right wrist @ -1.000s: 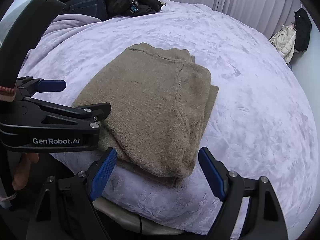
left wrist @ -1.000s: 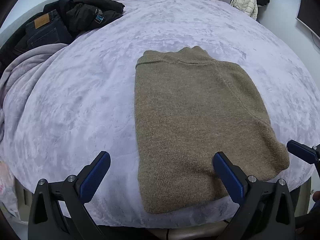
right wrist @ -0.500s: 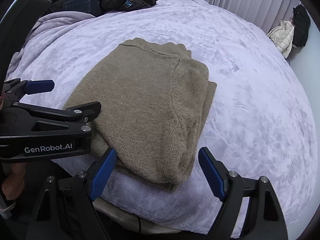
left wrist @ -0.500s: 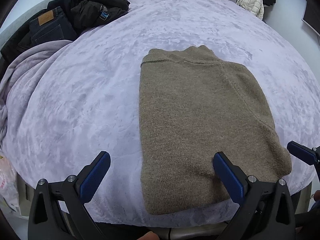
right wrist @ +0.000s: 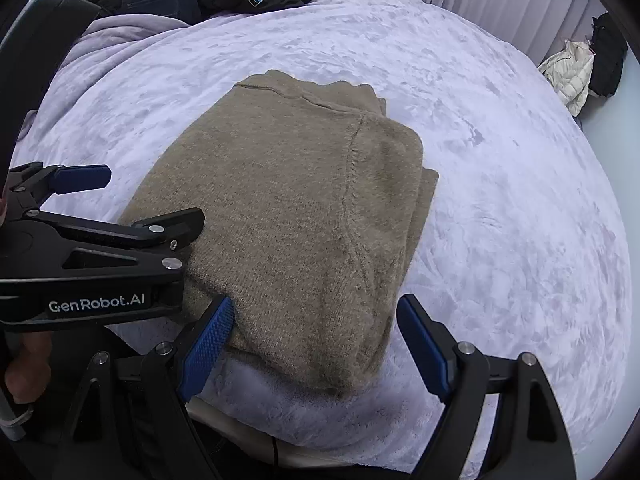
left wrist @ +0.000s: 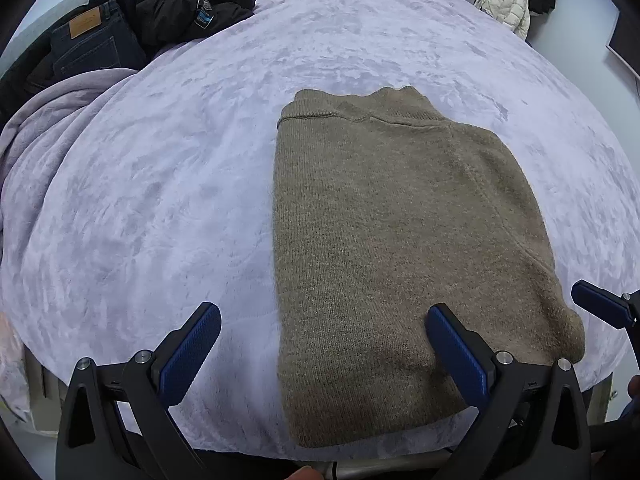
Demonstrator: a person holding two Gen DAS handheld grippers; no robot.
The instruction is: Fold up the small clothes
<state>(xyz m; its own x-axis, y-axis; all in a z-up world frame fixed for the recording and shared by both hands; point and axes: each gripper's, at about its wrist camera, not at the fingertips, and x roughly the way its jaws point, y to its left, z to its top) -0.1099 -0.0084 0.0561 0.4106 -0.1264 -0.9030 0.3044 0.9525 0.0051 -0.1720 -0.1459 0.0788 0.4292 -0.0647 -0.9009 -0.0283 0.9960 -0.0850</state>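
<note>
Lavender plush bedding (left wrist: 168,200) covered the bed, with jeans (left wrist: 90,42) and a black jacket (left wrist: 180,4) piled at its far corner. Near the front edge lay the tan sweater (left wrist: 400,240), folded into a thick rectangle with its collar away from the person. Over the last second both views had crept slightly closer to it, though the sweater itself lay unchanged. The left tool (left wrist: 320,354) and right tool (right wrist: 314,346) hovered wide apart over its near hem, gripping nothing. That suggested the next fold was being lined up, probably hem toward collar.
</note>
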